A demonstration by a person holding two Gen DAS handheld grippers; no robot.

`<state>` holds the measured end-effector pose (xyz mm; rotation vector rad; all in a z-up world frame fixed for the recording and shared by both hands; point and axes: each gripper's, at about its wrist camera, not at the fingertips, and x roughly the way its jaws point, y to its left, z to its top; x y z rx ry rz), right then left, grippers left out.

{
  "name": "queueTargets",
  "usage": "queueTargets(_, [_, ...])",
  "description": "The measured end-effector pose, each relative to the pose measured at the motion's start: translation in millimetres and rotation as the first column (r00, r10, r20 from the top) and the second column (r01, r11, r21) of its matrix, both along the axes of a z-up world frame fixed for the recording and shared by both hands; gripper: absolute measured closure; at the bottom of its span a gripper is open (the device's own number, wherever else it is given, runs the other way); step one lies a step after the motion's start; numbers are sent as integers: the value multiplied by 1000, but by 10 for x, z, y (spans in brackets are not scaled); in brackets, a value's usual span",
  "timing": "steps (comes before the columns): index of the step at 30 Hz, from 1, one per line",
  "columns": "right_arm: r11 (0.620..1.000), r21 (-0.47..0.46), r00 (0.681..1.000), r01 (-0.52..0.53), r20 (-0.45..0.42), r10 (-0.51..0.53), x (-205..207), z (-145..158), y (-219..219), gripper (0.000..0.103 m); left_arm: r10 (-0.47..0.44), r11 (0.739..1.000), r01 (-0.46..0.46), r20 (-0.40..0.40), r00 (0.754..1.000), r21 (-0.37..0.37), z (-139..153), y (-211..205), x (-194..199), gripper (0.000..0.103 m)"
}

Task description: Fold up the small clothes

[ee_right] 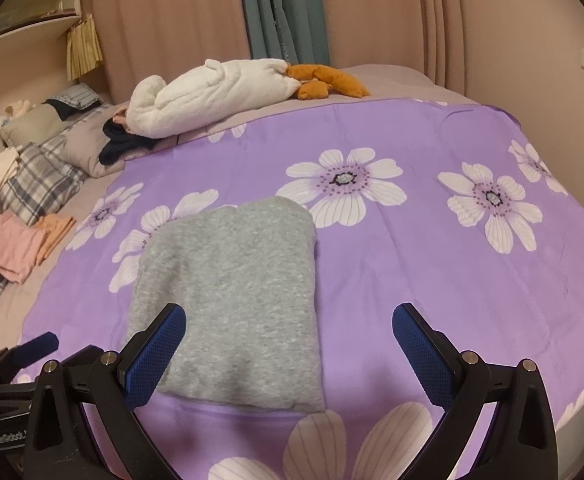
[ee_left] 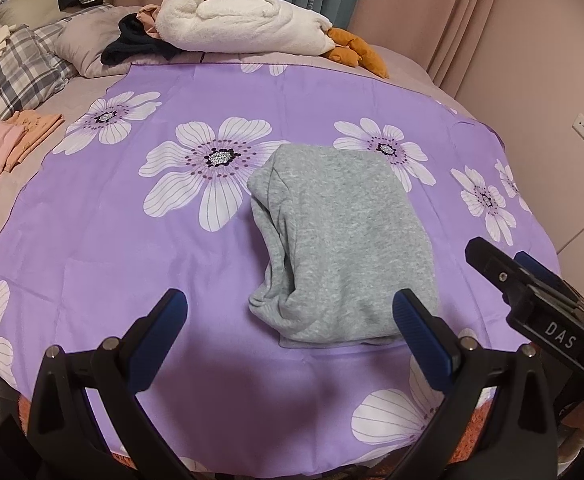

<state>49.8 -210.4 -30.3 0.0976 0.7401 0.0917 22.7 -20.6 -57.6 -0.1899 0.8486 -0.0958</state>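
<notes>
Purple flowered sheet [ee_left: 132,240] on bed, folded grey garment [ee_right: 232,300], left tool [ee_left: 292,320] apart, right tool [ee_right: 288,332] apart, marked "DAS"

Bed [ee_right: 392,80] under purple flowered sheet [ee_right: 432,280], folded grey garment [ee_right: 232,288] flat on it.

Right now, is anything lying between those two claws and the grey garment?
Nothing visible. The grey garment lies folded on the purple cloth, with both the left gripper and right gripper open just before it.
</notes>
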Motion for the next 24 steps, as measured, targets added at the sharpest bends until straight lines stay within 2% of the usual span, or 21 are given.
queueTargets(24, [1000,-5,1000,1,-19,-1,28,-45,22,1,12,1000,-12,-11,1000,-18,-23,28,9,0])
